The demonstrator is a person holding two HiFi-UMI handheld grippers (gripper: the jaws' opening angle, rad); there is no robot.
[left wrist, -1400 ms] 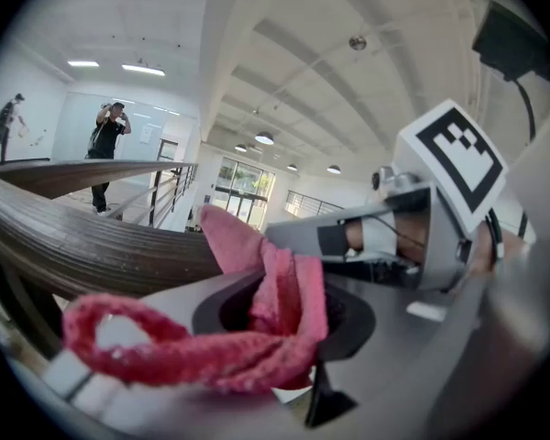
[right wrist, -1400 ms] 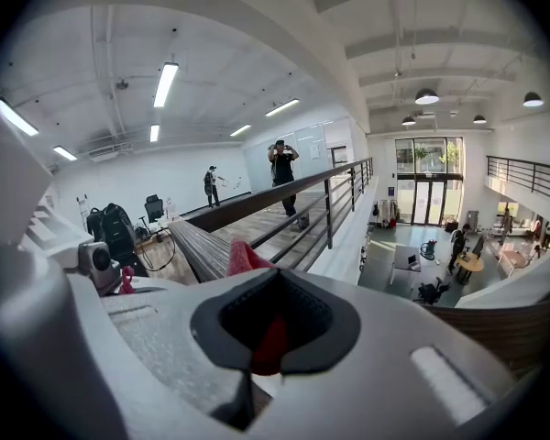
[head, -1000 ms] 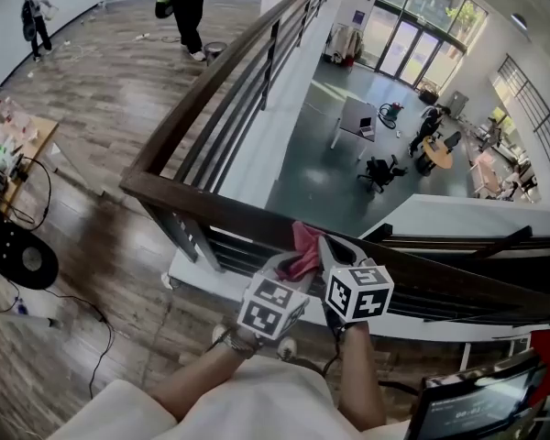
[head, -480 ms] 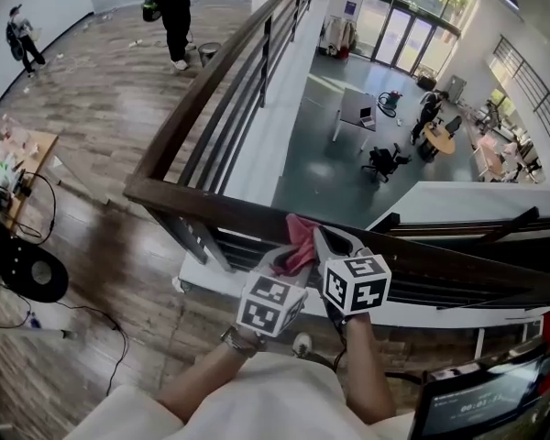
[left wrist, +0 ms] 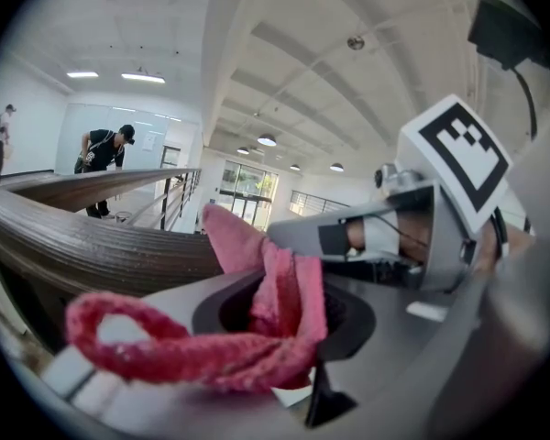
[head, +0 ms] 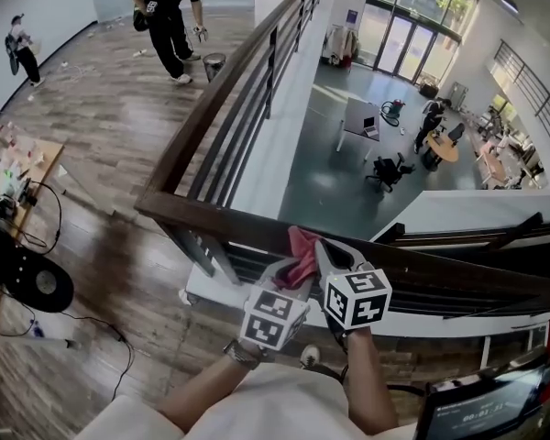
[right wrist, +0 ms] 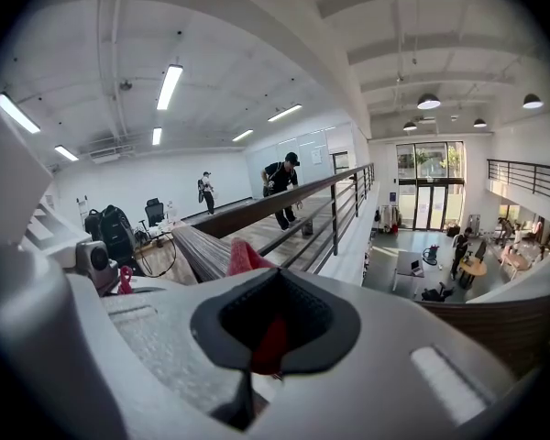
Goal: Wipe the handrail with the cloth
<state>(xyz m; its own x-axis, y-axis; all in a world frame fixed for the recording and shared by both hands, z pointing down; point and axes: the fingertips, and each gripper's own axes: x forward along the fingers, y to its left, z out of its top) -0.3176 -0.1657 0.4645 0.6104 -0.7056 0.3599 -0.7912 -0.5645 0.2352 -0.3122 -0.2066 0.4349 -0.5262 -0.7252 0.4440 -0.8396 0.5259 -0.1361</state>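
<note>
Hardly moved since earlier frame: both tongs on same spot of near handrail [head: 211, 214]; far person in black [head: 170, 12] now bent forward, near bin [head: 214, 64]. My left tong [head: 291, 269] pressed shut on pink cloth [head: 302, 244]; right tong [head: 328, 250] pinches same cloth from right. Cloth bunched on top of rail. Rail corner at left, bars run far. Wood floor [head: 101, 117] left, cables [head: 96, 324] near. Beyond rail, open drop to lower hall [head: 339, 168] with desks, chairs.
</note>
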